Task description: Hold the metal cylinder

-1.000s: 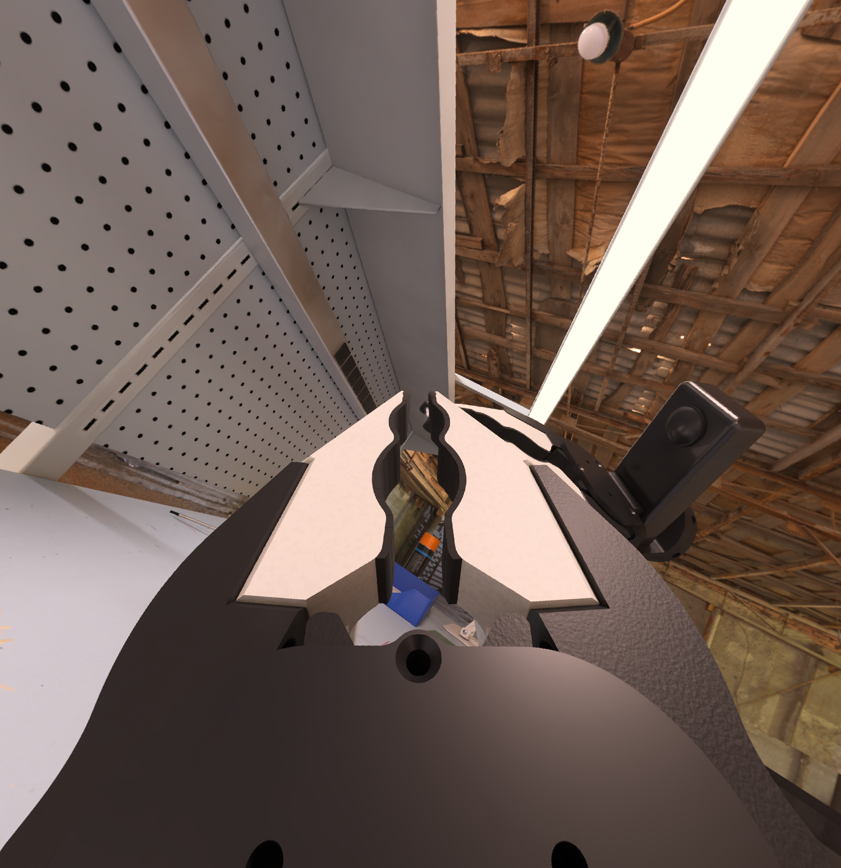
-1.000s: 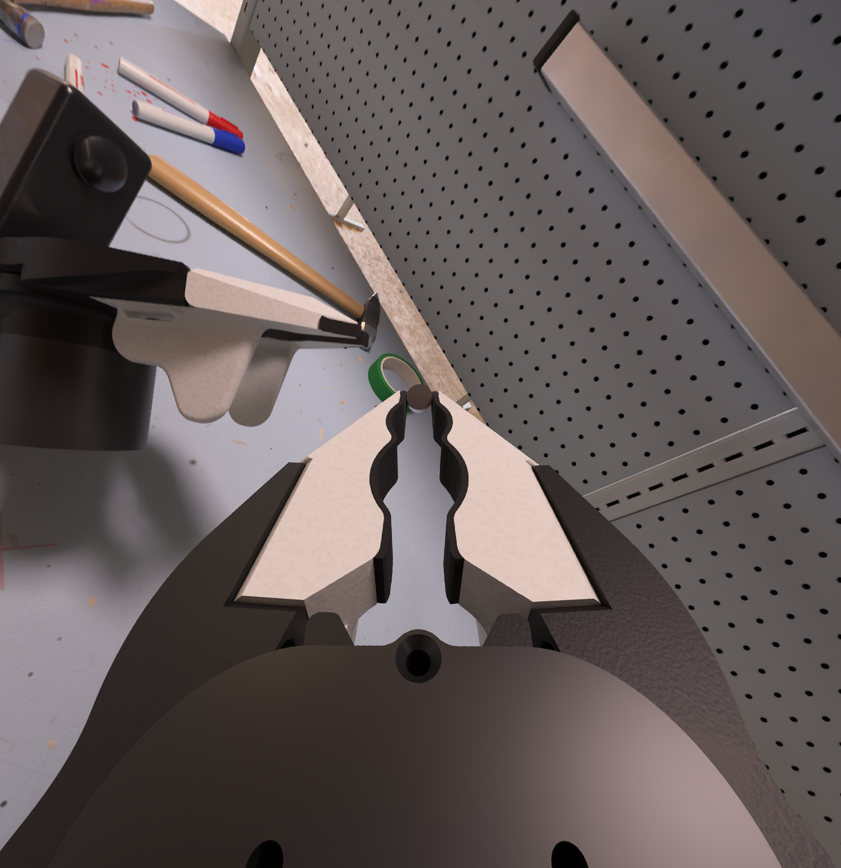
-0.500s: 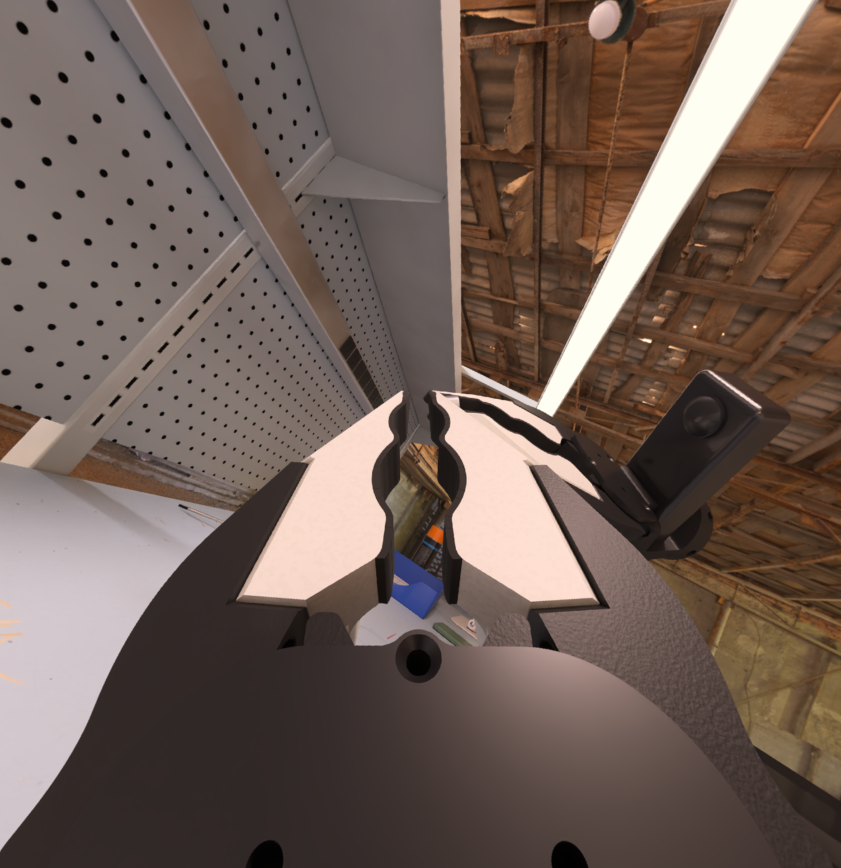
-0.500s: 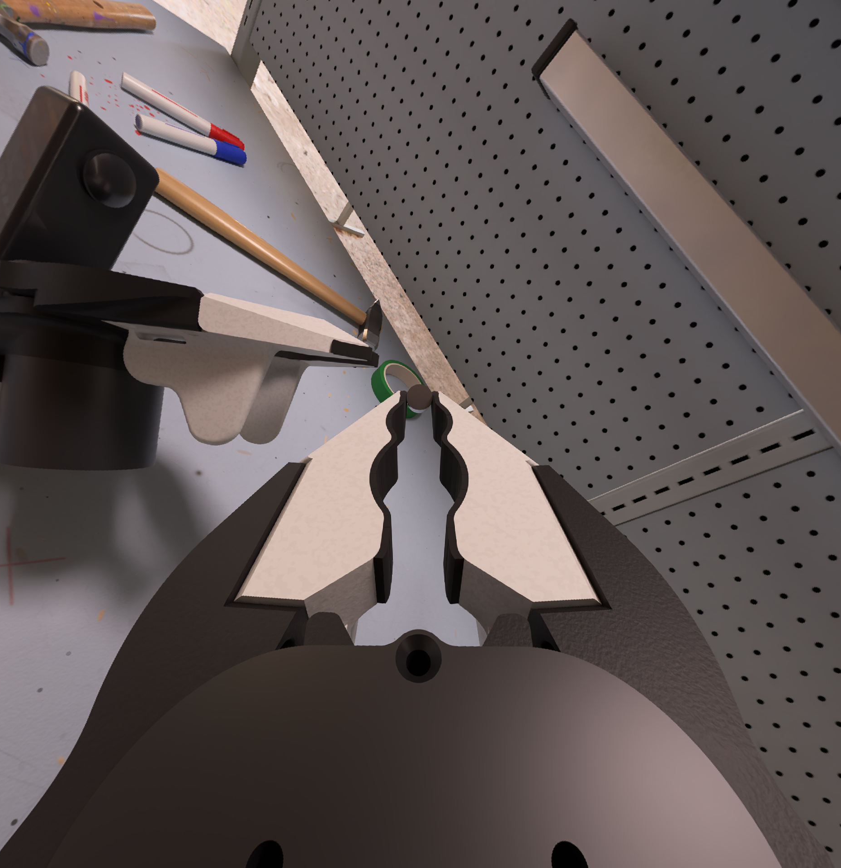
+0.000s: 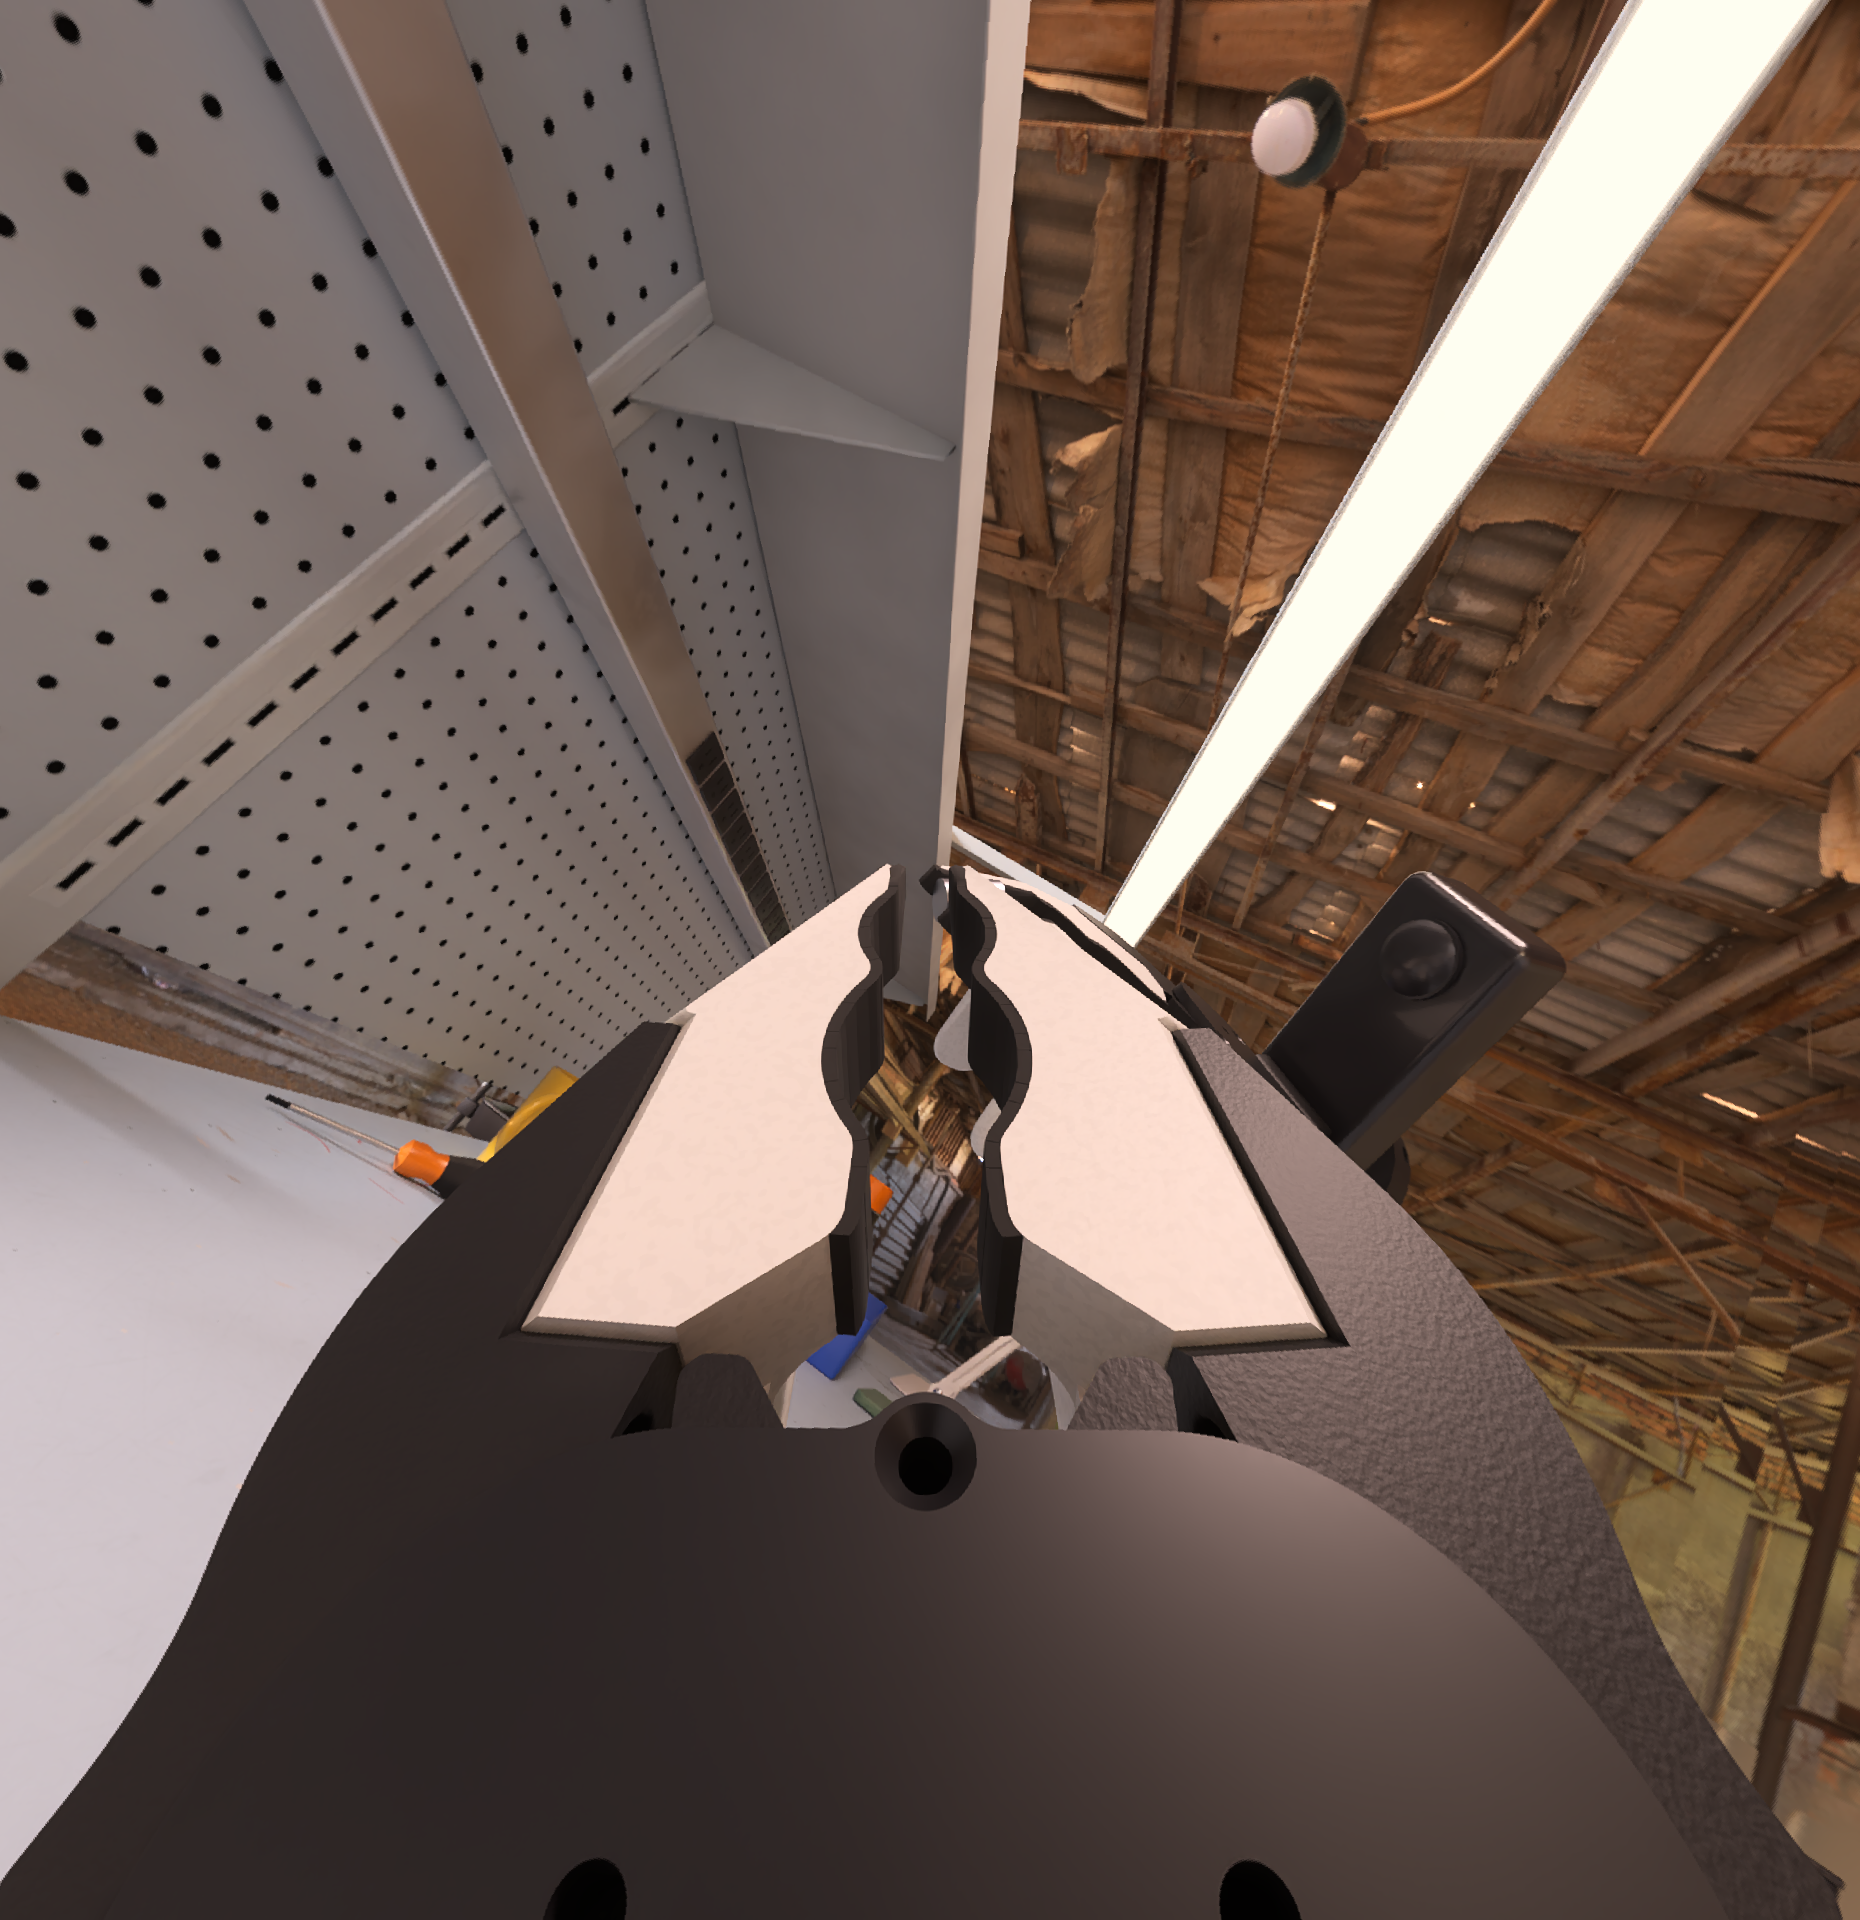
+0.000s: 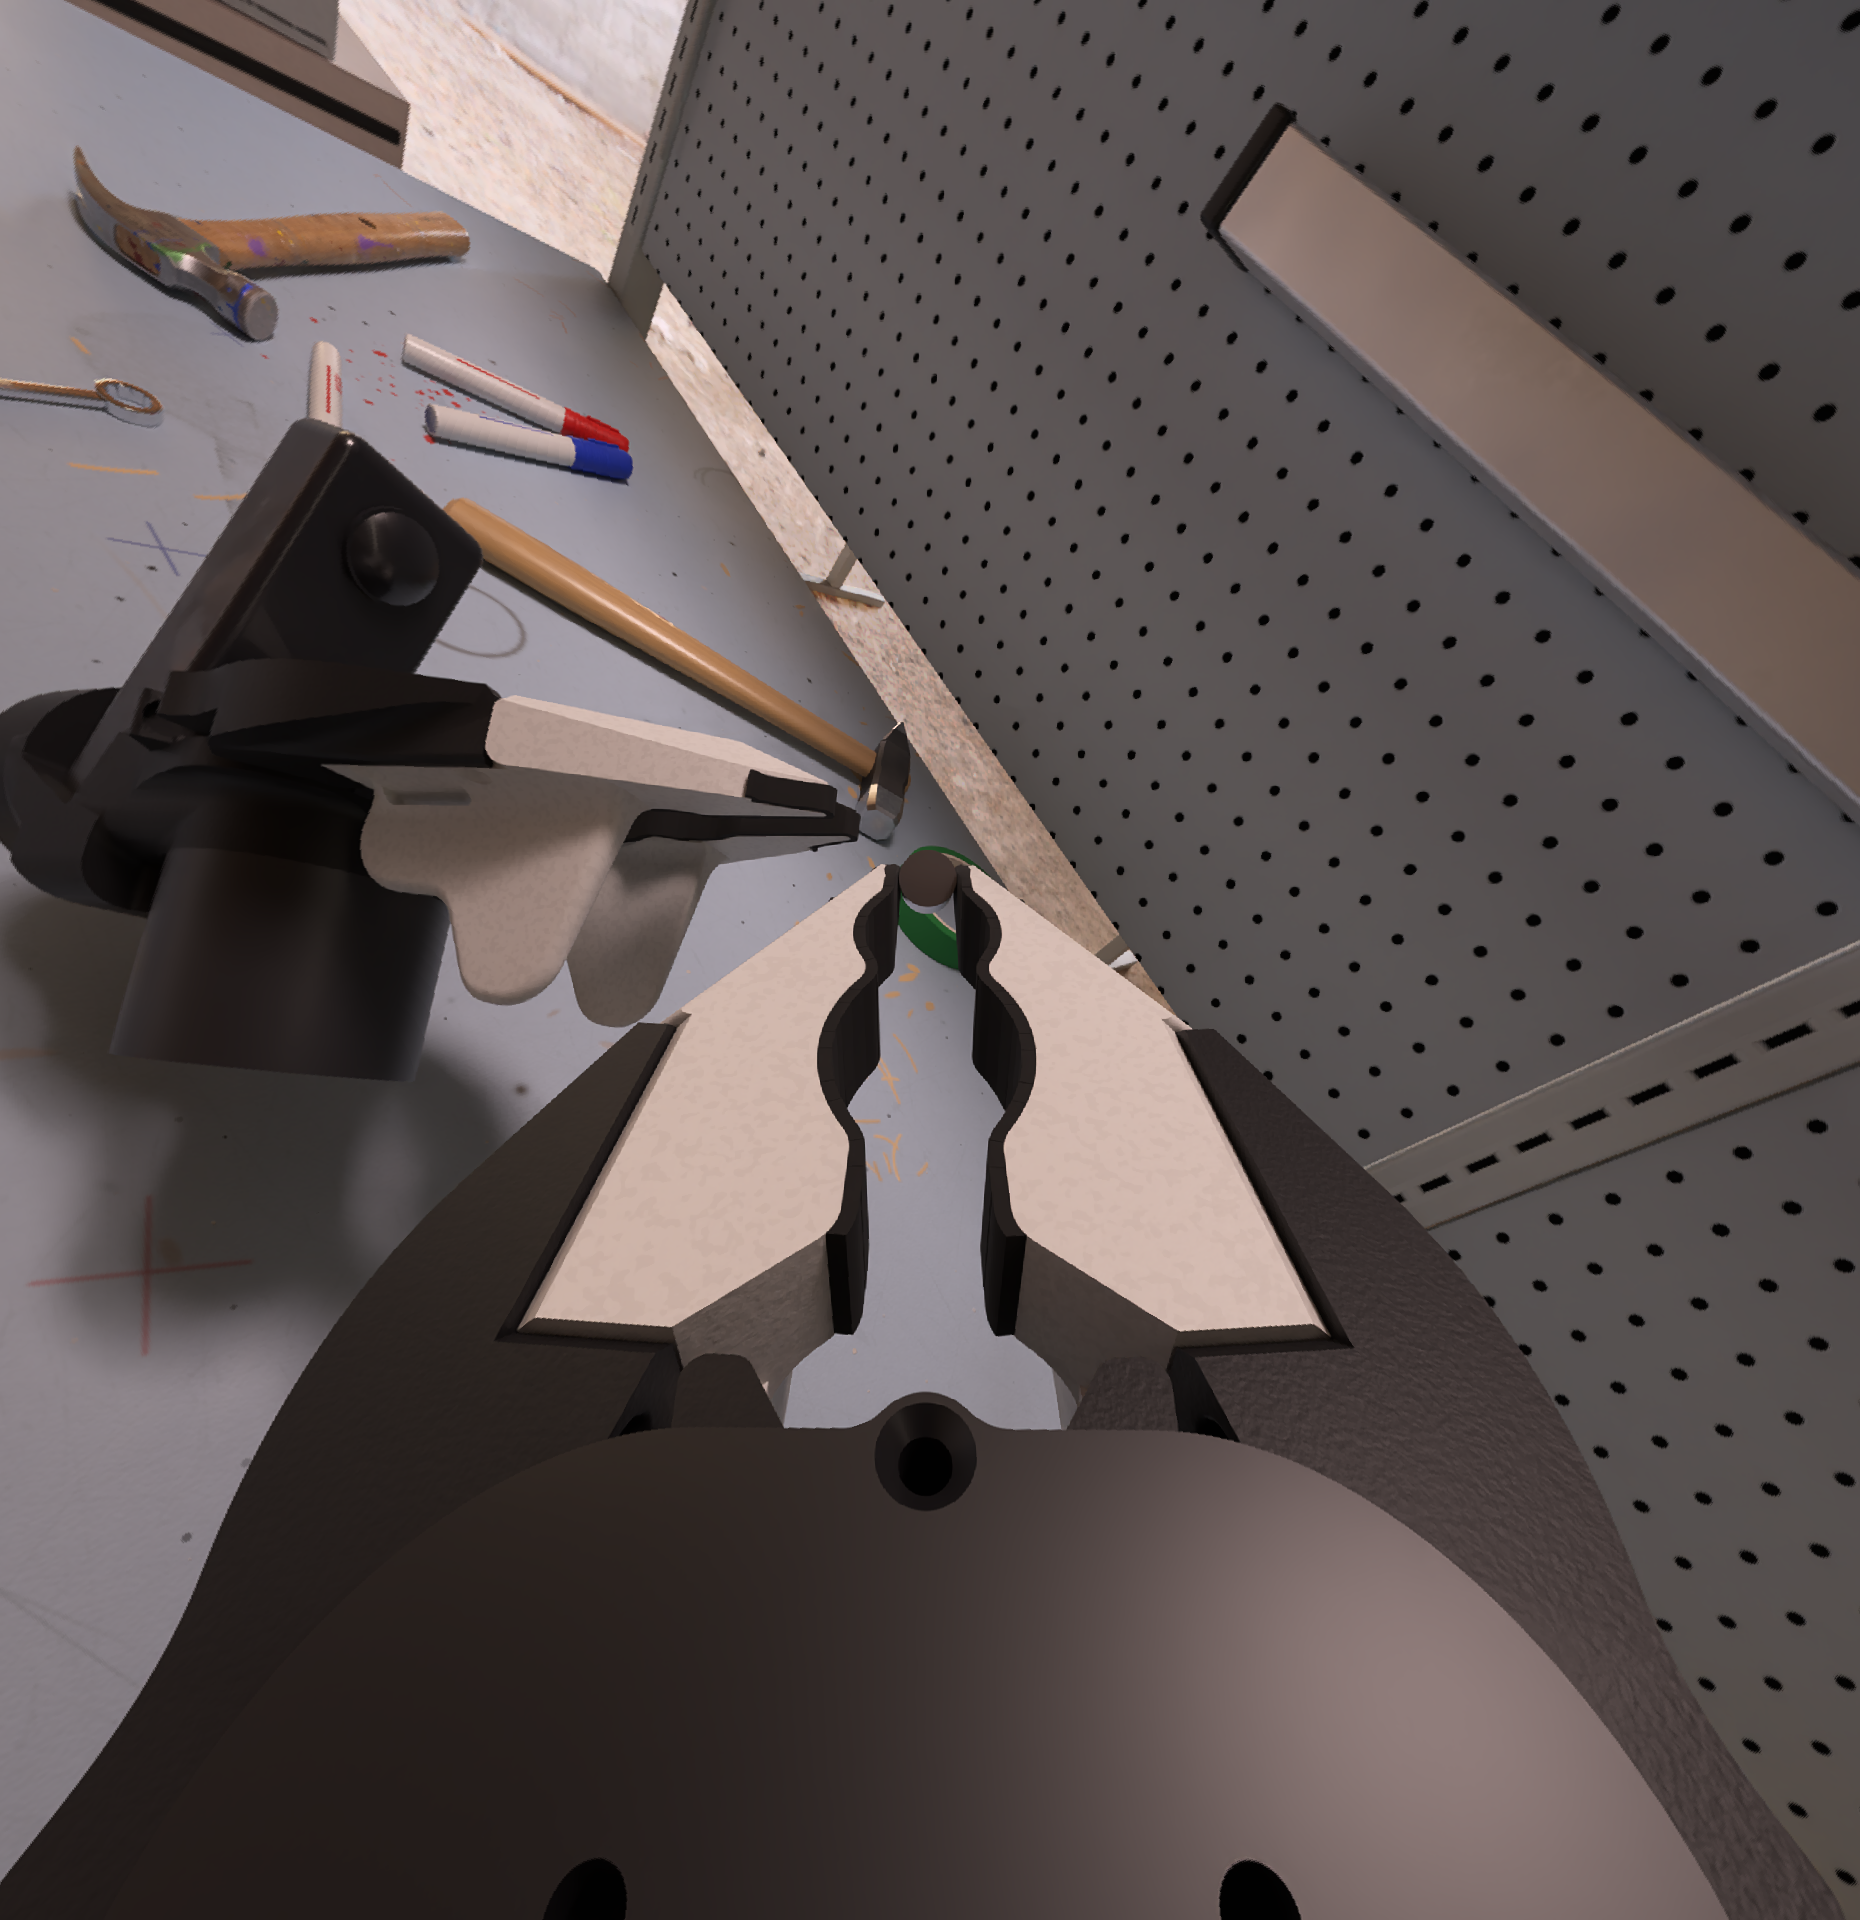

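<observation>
The metal cylinder [image 6: 927, 876] shows end-on as a small dark disc pinched at the very tips of my right gripper [image 6: 927, 883], above the grey table [image 6: 230, 1403]. My left gripper [image 6: 851, 823] reaches in from the left, its tips right beside the cylinder. In the left wrist view my left gripper [image 5: 924, 885] is nearly closed, with a small dark piece of the cylinder [image 5: 932, 879] between its tips. The right gripper [image 5: 993, 896] meets it there from the right. Most of the cylinder's length is hidden by fingers.
A grey pegboard wall [image 6: 1269, 623] with a shelf [image 6: 1528, 395] stands close on the right. On the table lie a green tape roll [image 6: 931, 940], a small wooden-handled hammer [image 6: 677, 655], two markers [image 6: 521, 426], a claw hammer [image 6: 282, 239], a wrench [image 6: 84, 393] and an orange-handled screwdriver [image 5: 386, 1148].
Both grippers have shifted and tilted together. More of the table now shows in the right wrist view, and the screwdriver has come into the left wrist view. Finger gaps are unchanged.
</observation>
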